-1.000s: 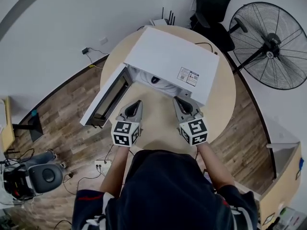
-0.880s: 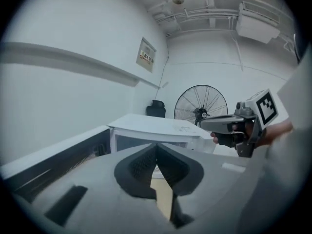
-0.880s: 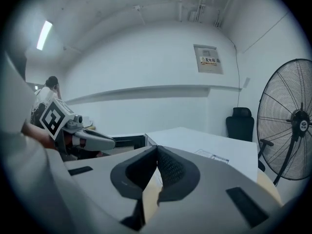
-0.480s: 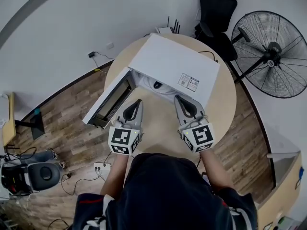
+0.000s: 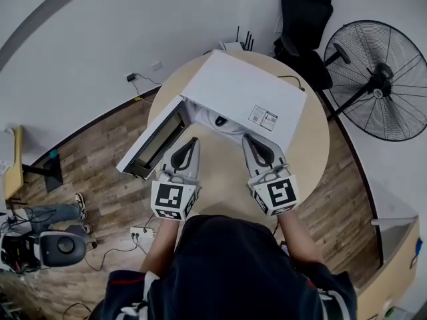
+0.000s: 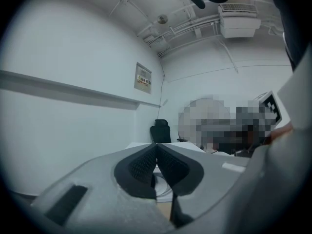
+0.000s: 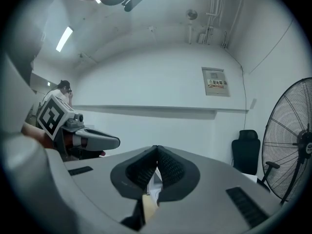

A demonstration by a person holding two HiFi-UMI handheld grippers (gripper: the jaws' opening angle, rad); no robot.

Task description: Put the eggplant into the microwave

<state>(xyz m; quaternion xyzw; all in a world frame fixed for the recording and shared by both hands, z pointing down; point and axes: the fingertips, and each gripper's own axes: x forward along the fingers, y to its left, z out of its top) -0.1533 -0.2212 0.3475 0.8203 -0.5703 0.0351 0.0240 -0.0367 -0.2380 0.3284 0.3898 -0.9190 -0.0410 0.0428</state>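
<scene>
Eggplant: in no view, so can't tell where it is. Your left gripper [image 5: 193,141] & right gripper [image 5: 249,139] are both pressed together, empty, over the table's [image 5: 313,142] near edge, facing the open microwave [image 5: 240,89]. Expect glossy, slippery skin, light wt, firm flesh: pinch mid-body, gently.
</scene>
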